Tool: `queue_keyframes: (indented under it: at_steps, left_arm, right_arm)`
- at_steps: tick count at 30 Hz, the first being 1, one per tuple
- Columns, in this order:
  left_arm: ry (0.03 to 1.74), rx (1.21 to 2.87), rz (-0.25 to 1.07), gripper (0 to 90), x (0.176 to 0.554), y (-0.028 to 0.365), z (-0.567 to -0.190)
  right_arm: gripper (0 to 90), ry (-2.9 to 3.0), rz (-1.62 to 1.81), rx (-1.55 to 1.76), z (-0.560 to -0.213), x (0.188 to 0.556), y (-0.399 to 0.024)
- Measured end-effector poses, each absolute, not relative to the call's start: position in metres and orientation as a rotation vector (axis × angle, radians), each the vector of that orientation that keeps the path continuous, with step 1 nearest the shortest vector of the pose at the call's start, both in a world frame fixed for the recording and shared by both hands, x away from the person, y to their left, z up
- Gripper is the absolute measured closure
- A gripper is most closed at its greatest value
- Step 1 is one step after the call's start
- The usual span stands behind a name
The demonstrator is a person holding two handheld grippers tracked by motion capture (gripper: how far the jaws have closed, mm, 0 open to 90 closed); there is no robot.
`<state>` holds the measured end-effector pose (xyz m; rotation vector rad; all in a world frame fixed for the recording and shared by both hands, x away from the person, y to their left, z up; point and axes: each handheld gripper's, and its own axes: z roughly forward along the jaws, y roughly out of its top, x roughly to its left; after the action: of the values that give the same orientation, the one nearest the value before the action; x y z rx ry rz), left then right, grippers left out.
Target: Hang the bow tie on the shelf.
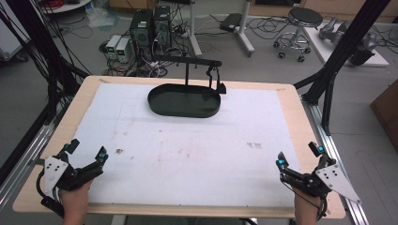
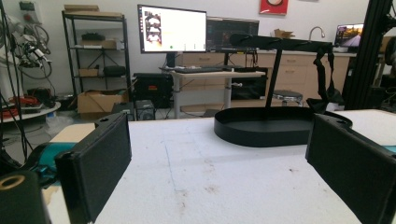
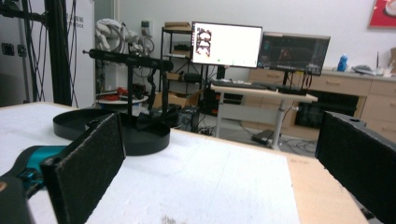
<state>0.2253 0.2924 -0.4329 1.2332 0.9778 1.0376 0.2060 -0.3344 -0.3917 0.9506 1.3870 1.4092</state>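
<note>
Black oval tray (image 1: 184, 104) at the far centre of the white mat (image 1: 187, 150), its stand's hanging strap (image 1: 217, 79) too dark to identify; the tray interior appears bare. Left gripper (image 1: 87, 154) and right gripper (image 1: 298, 156) at the near corners, jaws spread, nothing between them

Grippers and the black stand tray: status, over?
Left gripper open, right gripper open, both empty at the table's near corners. Black oval tray with its crossbar stand at far centre, a strap hanging off the bar. White mat between bare.
</note>
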Motion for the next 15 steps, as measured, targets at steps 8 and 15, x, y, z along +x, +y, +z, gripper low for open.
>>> queue_keyframes:
  at_steps: [8, 15]
  left_arm:
    - [0.970, 1.248, 1.034, 7.4, 0.229, 0.290, -0.433]
    - [0.976, 1.243, 1.030, 7.4, 0.228, 0.293, -0.431]
  right_arm:
    - [0.6, 1.423, 1.414, 0.947, -0.404, 0.206, -0.332]
    - [0.6, 1.440, 1.432, 0.957, -0.410, 0.208, -0.331]
